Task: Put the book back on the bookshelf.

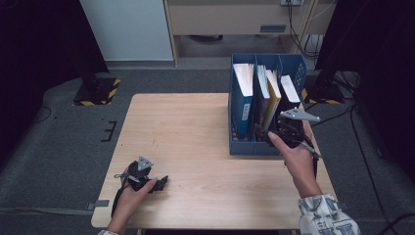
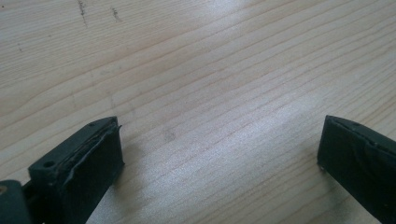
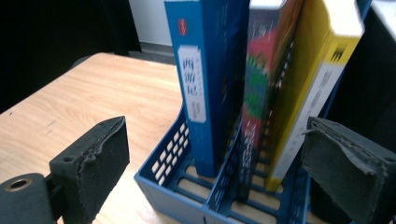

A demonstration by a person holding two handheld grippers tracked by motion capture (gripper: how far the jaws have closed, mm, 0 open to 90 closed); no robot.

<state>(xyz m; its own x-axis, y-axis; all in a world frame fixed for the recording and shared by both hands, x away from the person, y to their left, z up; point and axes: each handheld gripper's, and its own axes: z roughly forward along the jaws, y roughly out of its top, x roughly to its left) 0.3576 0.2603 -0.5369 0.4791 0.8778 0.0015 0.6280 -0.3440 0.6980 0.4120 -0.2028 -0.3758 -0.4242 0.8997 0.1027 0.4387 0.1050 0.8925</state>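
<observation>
The right gripper (image 3: pixel 212 154) gapes empty before the blue file rack (image 3: pixel 177 186) (yellow book (image 3: pixel 303 93) nearest); the left gripper (image 2: pixel 219 154) rests open on the bench (image 2: pixel 210 70).

4 upright books (image 3: pixel 208 79), blue, multicoloured, yellow, black, in blue slotted rack (image 3: pixel 168 149), table's right side

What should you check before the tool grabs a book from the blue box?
1. Right tool open: ok, jaws wide apart.
2. Right tool empty: ok, nothing between the jaws.
3. Books upright in the blue box: ok; blue book, colourful book and yellow book stand in their slots.
4. Which book it is lined up on: cannot tell, several sit between the jaws.
5. Left tool out of the way: ok, open over bare table.
</observation>
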